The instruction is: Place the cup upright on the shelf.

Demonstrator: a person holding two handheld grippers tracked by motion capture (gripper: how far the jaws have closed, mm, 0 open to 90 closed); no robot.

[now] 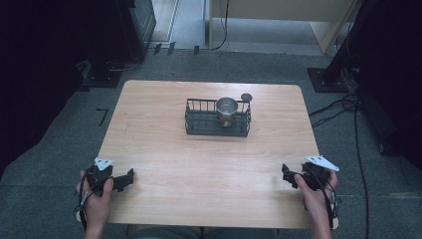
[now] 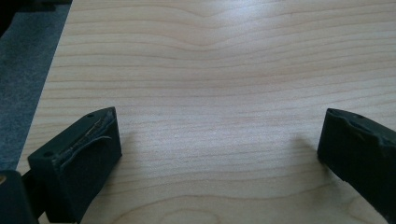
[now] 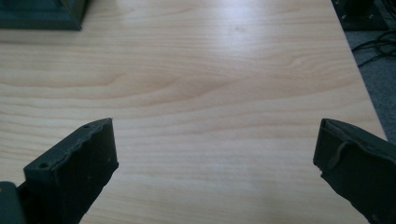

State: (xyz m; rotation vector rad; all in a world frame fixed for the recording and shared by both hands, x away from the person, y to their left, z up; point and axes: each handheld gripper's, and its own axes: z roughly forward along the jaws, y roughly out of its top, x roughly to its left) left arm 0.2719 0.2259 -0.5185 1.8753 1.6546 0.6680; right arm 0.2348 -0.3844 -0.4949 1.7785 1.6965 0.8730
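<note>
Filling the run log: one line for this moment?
left hand-held gripper open | right hand-held gripper open | metal cup in wire basket

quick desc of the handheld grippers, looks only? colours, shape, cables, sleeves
Both are matte black. The left gripper and right gripper each carry a pale grey three-cornered plate on top and trail a black cable along the forearm. Fingers are blocky, with ridged pad edges and small holes on top. Forearms are bare, no sleeves in view.

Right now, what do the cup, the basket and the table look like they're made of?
Cup: shiny metal, probably steel, judging by its silvery glinting rim. Basket: thin dark wire, likely coated metal, with open bars. Table: light wood or wood-look laminate, showing grain lines.
</note>
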